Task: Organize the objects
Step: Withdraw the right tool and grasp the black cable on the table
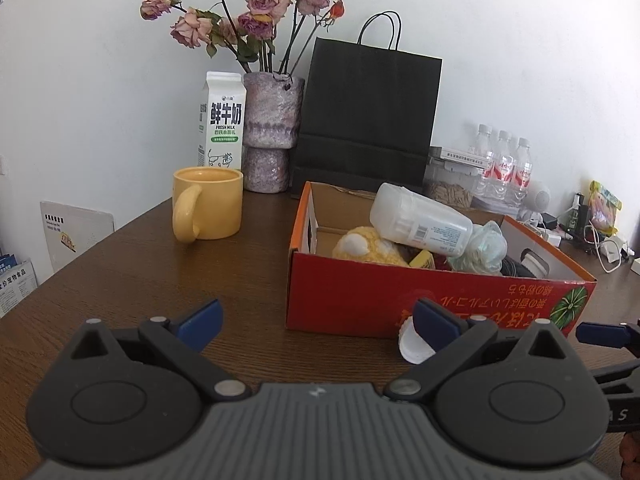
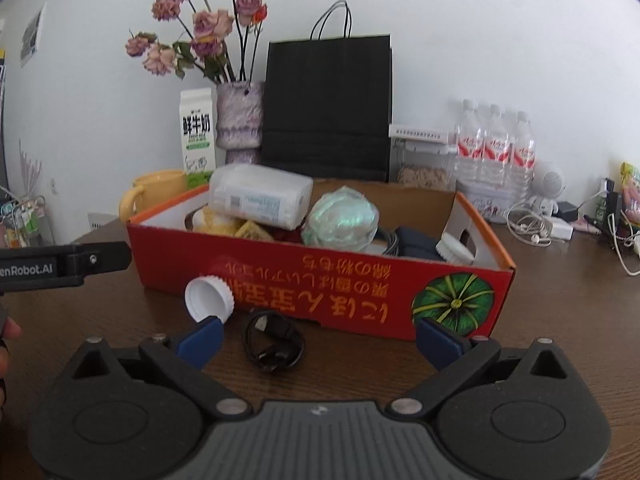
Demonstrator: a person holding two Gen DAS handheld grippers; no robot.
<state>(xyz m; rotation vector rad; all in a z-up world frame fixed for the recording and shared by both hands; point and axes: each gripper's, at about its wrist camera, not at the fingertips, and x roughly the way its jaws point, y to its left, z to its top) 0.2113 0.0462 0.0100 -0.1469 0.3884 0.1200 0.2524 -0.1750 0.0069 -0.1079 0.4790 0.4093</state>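
**A:** What's nearest on your feeds?

**B:** My left gripper (image 1: pixel 316 322) fills the bottom of its frame, fingers spread wide with nothing between them. My right gripper (image 2: pixel 318 336) is just as wide and holds nothing. Between its fingers, at lower centre, a coiled black cable (image 2: pixel 274 340) lies on the tabletop (image 1: pixel 132 280); a white bottle cap (image 2: pixel 209 298) sits beside the left blue fingertip, against the box front.

**A:** And the box?

**B:** The red cardboard box (image 2: pixel 320 292) sits mid-frame, holding a white plastic bottle (image 2: pixel 260 198) on its side, a yellow plush toy (image 1: pixel 368 248) and a crumpled pale bag (image 2: pixel 340 220).

**A:** Behind it?

**B:** A yellow mug (image 1: pixel 208 204) at centre left, then a milk carton (image 1: pixel 221 120), a vase of dried roses (image 1: pixel 272 128), a black paper bag (image 1: pixel 368 112), and water bottles (image 2: pixel 494 144) at right.
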